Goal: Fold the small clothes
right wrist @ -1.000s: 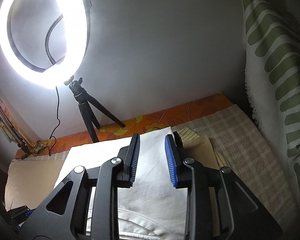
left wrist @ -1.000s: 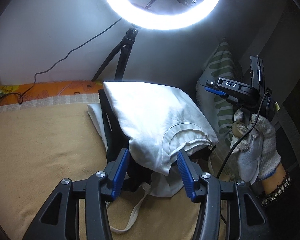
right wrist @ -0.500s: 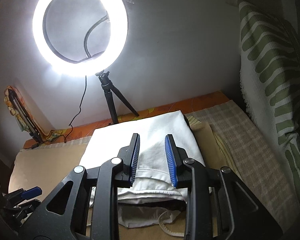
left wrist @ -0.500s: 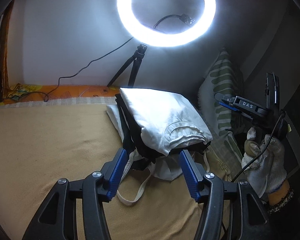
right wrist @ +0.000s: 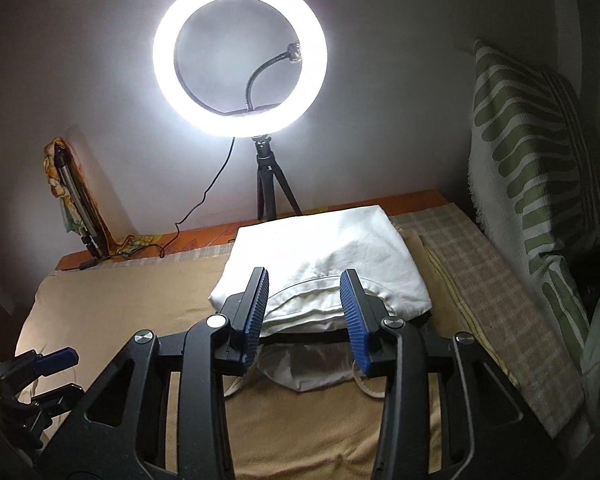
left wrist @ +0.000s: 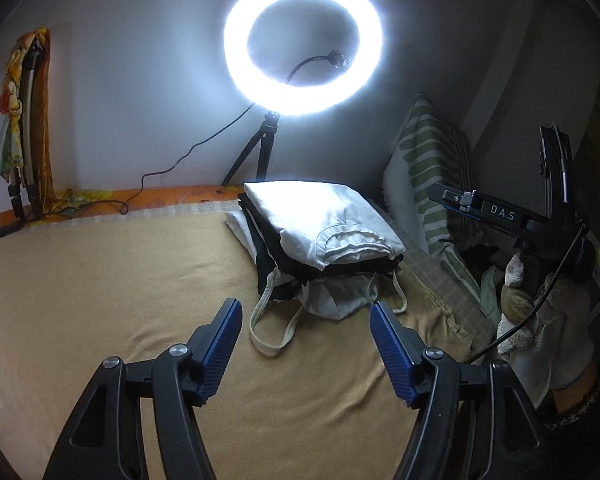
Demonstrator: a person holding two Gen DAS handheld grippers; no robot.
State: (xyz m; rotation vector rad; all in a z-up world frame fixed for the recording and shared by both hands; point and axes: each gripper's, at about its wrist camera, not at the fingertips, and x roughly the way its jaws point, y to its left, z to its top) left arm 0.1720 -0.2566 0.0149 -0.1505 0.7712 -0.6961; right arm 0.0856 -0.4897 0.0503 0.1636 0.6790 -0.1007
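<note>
Toward the far right corner of the bed (left wrist: 100, 280) sits a stack of folded clothes (left wrist: 324, 236), a white garment (right wrist: 324, 256) on top, dark layers beneath, and cream straps (left wrist: 276, 332) trailing off its near side. Both the left tongs (left wrist: 304, 320) and right tongs (right wrist: 306, 292) hang spread wide, empty, short of the stack. Behind it glows a ring light (left wrist: 303, 42); a striped pillow (right wrist: 536, 152) leans at the right edge.

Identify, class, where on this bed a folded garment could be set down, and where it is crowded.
Free: the tan blanket left of the stack of folded clothes, between the open left gripper and the orange sheet edge. Crowded: right of the stack, near the striped pillow, and behind it by the ring light tripod.
</note>
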